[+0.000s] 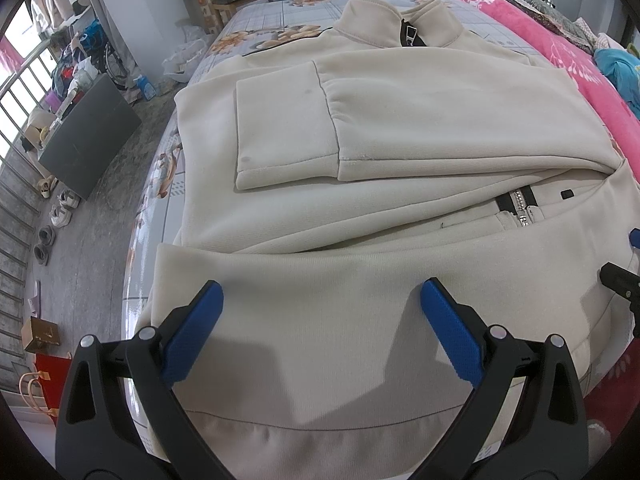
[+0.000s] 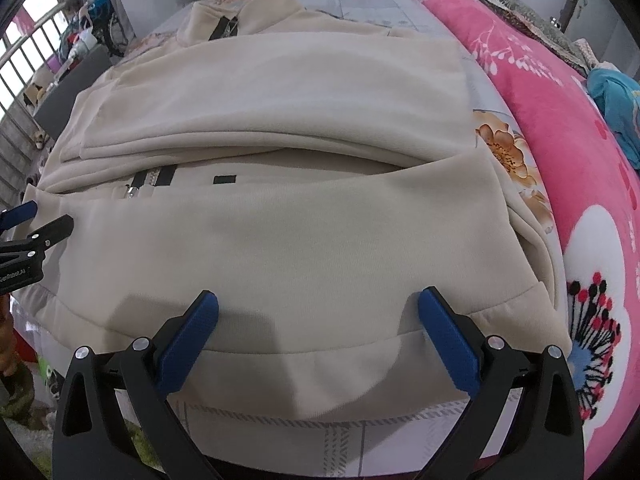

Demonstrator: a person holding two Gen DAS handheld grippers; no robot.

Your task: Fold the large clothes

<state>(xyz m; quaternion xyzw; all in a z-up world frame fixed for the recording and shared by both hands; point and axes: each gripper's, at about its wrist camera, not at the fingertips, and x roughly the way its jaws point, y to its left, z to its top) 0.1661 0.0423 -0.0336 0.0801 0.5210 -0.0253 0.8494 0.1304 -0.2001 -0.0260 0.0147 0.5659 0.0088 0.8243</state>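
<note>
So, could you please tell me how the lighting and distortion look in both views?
Left wrist view: soft daylight, jaws' shadows on the cream jacket, the bed bowed by fisheye. Right wrist view: similar shadows near the hem, pink blanket curved, corners vignetted black.

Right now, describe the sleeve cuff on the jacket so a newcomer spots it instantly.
On the bed with the floral sheet lies a cream zip-up jacket, collar far from the camera. A sleeve folds across its chest; the cuff is the flat rectangular end, left of centre, marked off by a seam and faint stains.
</note>
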